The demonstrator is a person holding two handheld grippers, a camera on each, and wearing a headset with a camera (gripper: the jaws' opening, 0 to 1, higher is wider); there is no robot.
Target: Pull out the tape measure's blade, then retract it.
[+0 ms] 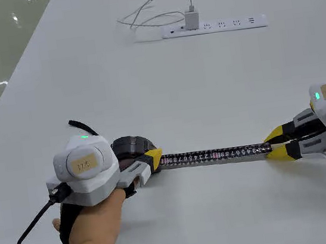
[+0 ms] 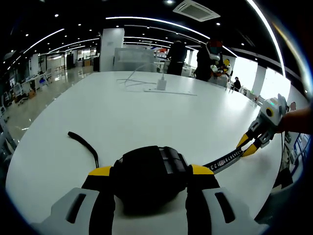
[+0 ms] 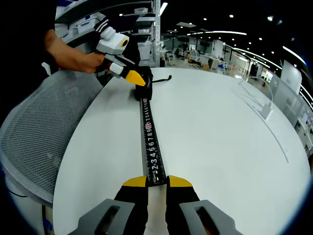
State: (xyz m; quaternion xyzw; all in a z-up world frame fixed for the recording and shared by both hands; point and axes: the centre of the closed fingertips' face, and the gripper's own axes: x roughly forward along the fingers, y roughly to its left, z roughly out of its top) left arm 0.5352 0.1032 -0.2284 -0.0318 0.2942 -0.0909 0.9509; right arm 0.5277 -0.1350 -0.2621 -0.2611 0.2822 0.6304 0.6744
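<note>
Now | left gripper (image 2: 151,171) clamps tape measure case (image 2: 146,183) | right gripper (image 3: 157,182) pinches blade (image 3: 149,137) | right gripper view: mesh chair (image 3: 34,142)

Blade (image 3: 149,142) end hidden within right tongs (image 3: 156,182)

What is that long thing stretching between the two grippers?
The tape measure's blade, black with numbers, runs over the white table from the case in the left gripper to the right gripper, as the head view shows.
</note>
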